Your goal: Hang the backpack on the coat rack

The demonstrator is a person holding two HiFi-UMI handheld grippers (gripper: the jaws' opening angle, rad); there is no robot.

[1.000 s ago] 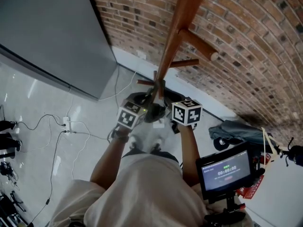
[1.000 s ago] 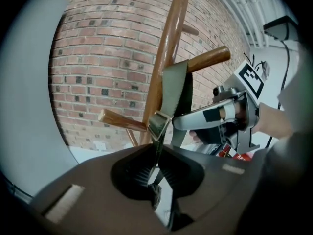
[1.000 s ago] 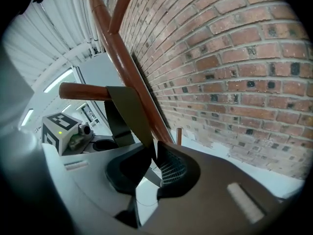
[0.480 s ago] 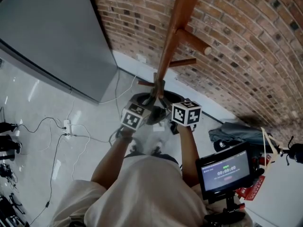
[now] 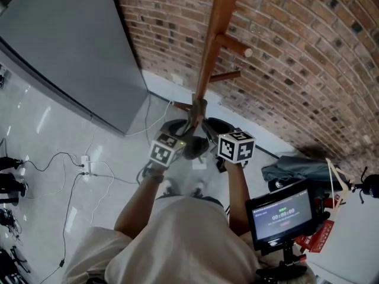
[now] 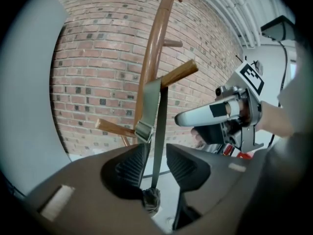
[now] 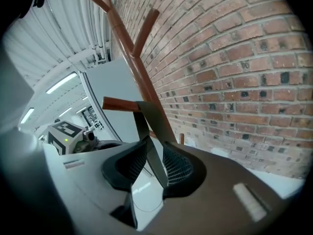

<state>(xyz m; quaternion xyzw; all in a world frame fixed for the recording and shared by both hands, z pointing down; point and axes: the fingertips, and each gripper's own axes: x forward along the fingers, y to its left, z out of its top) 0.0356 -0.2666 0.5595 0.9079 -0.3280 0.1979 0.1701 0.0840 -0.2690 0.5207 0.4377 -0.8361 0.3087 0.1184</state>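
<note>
Brick wall [image 5: 308, 70] behind coat rack [image 5: 214, 34]; we see backpack [image 5: 195, 144] hanging off pegs [image 6: 178, 73] by straps [image 6: 150, 104]. Left gripper [image 6: 155, 153], right gripper [image 7: 155, 153]: jaws just opened, spread, strap loose between each pair.

A brick wall [image 5: 308, 58] backs the scene with a grey panel [image 5: 65, 46] at its left, black cables [image 5: 64, 185] and a white power strip [image 5: 84, 161] lie on the pale floor [image 5: 35, 129] — at right, crumpled grey cloth [image 5: 293, 163] and a small lit screen [image 5: 281, 213].
</note>
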